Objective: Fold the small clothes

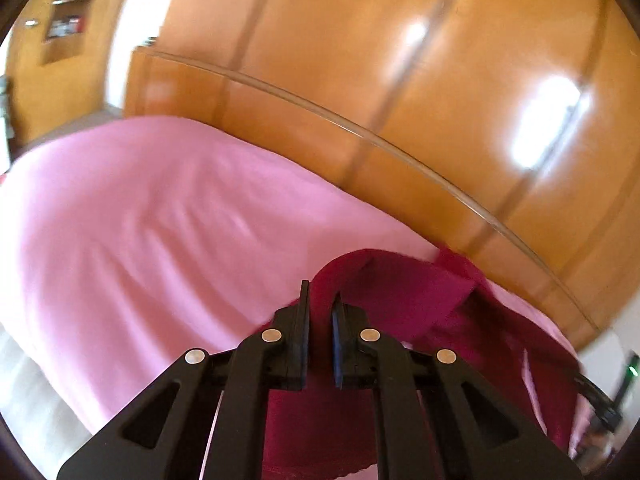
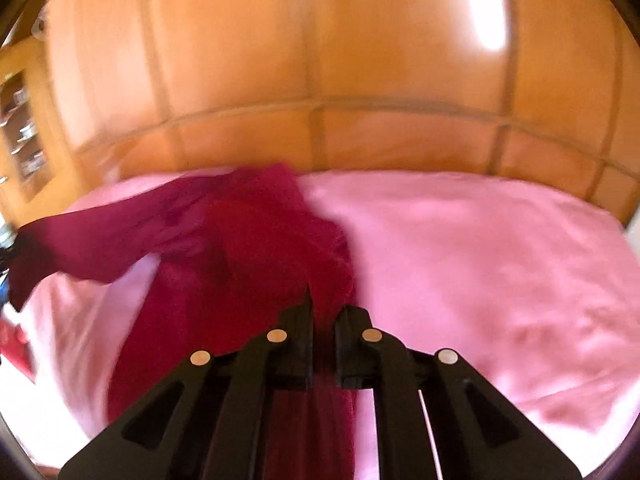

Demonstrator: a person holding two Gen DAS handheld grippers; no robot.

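The left tool (image 1: 320, 304) is clenched on the dark red garment (image 1: 400, 292): a strip of the cloth passes between its two black fingers (image 1: 303, 320) and hangs down below them. From there the garment runs to the right of the left wrist view, lifted above the pink sheet (image 1: 140, 220) of the bed, with one fold looping up just in front of the fingertips.

The right tool (image 2: 324, 308) is also clenched on the same garment (image 2: 248, 248). The cloth is pinched between its fingers (image 2: 306, 332) and falls in a narrow band under them. In the right wrist view the garment spreads to the left, one long part reaching toward the left edge of the picture, where it is blurred. The pink sheet (image 2: 480, 260) lies wrinkled to the right of it.

Behind the bed stands a shiny wooden wardrobe (image 1: 400, 60). A wooden shelf (image 2: 24, 128) with small things is at the far left; I cannot tell what they are.
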